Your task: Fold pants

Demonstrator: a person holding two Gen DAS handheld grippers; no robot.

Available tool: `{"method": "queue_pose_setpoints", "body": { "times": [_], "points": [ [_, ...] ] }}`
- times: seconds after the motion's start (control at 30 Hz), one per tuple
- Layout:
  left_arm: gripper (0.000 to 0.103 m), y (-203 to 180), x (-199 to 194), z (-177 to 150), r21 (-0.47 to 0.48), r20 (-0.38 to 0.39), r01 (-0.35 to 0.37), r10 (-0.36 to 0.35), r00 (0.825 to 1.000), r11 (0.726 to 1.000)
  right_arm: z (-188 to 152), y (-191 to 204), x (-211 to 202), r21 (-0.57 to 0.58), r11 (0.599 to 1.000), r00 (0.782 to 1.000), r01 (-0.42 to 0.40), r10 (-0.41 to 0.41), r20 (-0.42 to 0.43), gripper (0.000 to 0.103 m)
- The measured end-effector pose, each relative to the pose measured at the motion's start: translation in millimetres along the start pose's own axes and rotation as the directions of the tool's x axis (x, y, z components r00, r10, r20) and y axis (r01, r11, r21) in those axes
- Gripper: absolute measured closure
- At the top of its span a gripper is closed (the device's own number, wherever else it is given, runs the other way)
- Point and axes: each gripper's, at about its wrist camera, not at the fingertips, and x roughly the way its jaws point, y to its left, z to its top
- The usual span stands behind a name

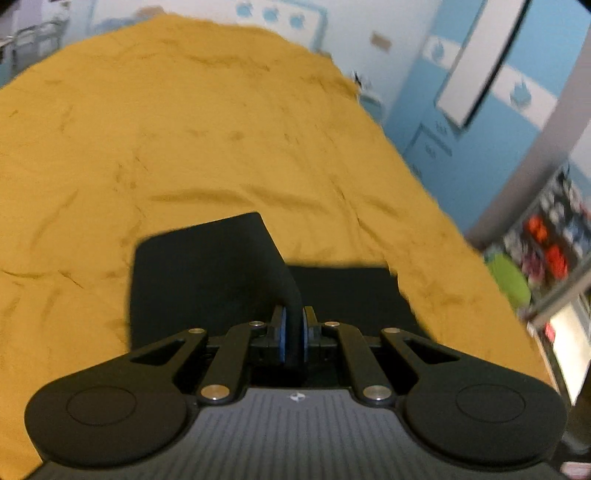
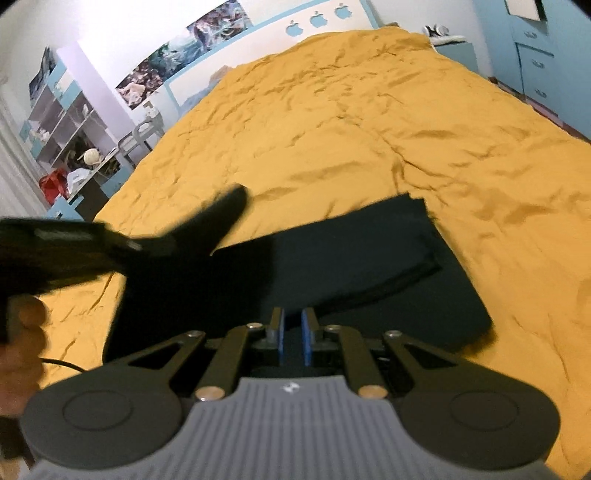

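Over on the left side of the room stands a white and blue shelf unit [image 2: 61, 122], cluttered with small things, a red bag [image 2: 51, 186] slumped at its foot. Nearer, the person's left hand [image 2: 22, 332] grips the handle of the left gripper [image 1: 293, 332], which shows in the right wrist view as a dark, blurred shape reaching over the bed. Its blue-padded fingers [image 1: 282, 334] are pinched tight on a raised fold of the black pants [image 1: 207, 273], the cloth rising up between them in a rounded ridge.

The pants lie on the near part of the mustard-yellow bedspread [image 2: 332, 122], already doubled over into a broad dark slab, with a stacked edge of layers showing at the far right corner [image 2: 413, 201]. The bedspread is creased all over and runs away to a white headboard with blue apple cut-outs [image 2: 317, 18].

The right gripper [image 2: 293, 336] hangs low over the near edge of the pants, its blue pads [image 2: 306, 338] standing slightly apart; dark fabric shows in the gap, but I cannot tell whether they hold any of it.

Further right, blue drawers [image 2: 535, 66] stand against the wall, and in the left wrist view a green object [image 1: 509, 280] sits blurred beside the bed.
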Motion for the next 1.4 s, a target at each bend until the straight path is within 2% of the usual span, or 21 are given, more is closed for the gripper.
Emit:
{"method": "queue_pose_setpoints", "body": {
  "times": [0.13, 0.27, 0.33, 0.4, 0.47, 0.57, 0.7, 0.9, 1.0, 1.03, 1.07, 1.23, 1.4],
  "points": [
    [0.095, -3.5, 33.1, -19.0, -0.001, -0.107, 0.006, -0.006, 0.994, 1.0, -8.8, -13.1, -2.5, 0.042, 0.999, 1.0, -0.01, 0.011, -0.013, 0.097],
    [0.09, 13.2, 46.0, -20.3, -0.089, -0.184, 0.053, -0.068, 0.981, 0.995, -9.7, -14.8, -1.8, 0.07, 0.997, 0.999, -0.037, 0.038, -0.019, 0.097],
    [0.082, 21.8, 46.0, -16.8, -0.137, -0.19, 0.084, -0.109, 0.976, 0.987, -7.4, -11.4, 1.6, 0.071, 0.996, 0.999, -0.046, 0.048, -0.017, 0.096],
    [0.075, 28.1, 41.7, -11.9, -0.167, -0.188, 0.114, -0.145, 0.971, 0.979, -5.6, -6.5, 4.9, 0.073, 0.995, 0.998, -0.062, 0.063, -0.017, 0.09],
    [0.064, 33.1, 28.7, -5.7, -0.184, -0.15, 0.139, -0.168, 0.974, 0.973, -2.7, -3.4, 8.3, 0.084, 0.994, 0.997, -0.074, 0.076, -0.018, 0.075],
    [0.058, 47.4, 4.2, 2.4, -0.201, -0.083, 0.166, -0.186, 0.979, 0.965, 3.4, 1.2, 18.4, 0.096, 0.991, 0.995, -0.098, 0.101, -0.025, 0.073],
    [0.058, 68.3, -16.9, 10.1, -0.177, -0.011, 0.09, -0.093, 0.996, 0.98, 12.6, 3.4, 38.0, 0.117, 0.984, 0.989, -0.134, 0.139, -0.039, 0.073],
    [0.058, 113.0, -30.4, 6.8, -0.189, 0.017, -0.026, 0.03, 0.999, 0.982, 21.4, 1.0, 83.3, 0.168, 0.976, 0.982, -0.136, 0.155, -0.105, 0.073],
    [0.058, 137.1, -32.9, -0.4, -0.24, 0.012, -0.039, 0.044, 0.999, 0.97, 24.5, -1.0, 100.7, 0.193, 0.973, 0.98, -0.123, 0.15, -0.131, 0.082],
    [0.058, 142.9, -33.5, -2.7, -0.249, 0.011, -0.043, 0.047, 0.999, 0.968, 26.5, -1.9, 104.4, 0.214, 0.968, 0.977, -0.134, 0.165, -0.136, 0.093],
    [0.058, 147.5, -34.1, -4.8, -0.255, 0.01, -0.048, 0.053, 0.999, 0.966, 28.7, -1.6, 105.9, 0.224, 0.964, 0.975, -0.141, 0.175, -0.14, 0.096],
    [0.058, 160.7, -38.7, -9.2, -0.275, 0.013, -0.05, 0.056, 0.998, 0.96, 58.0, 31.6, 83.0, 0.128, 0.975, 0.976, -0.184, 0.197, -0.094, 0.1],
    [0.07, 156.3, -40.6, -10.6, -0.257, 0.019, -0.016, 0.022, 1.0, 0.966, 106.8, 70.5, 32.1, 0.009, 0.974, 0.973, -0.225, 0.226, -0.045, 0.1]
  ]
}}
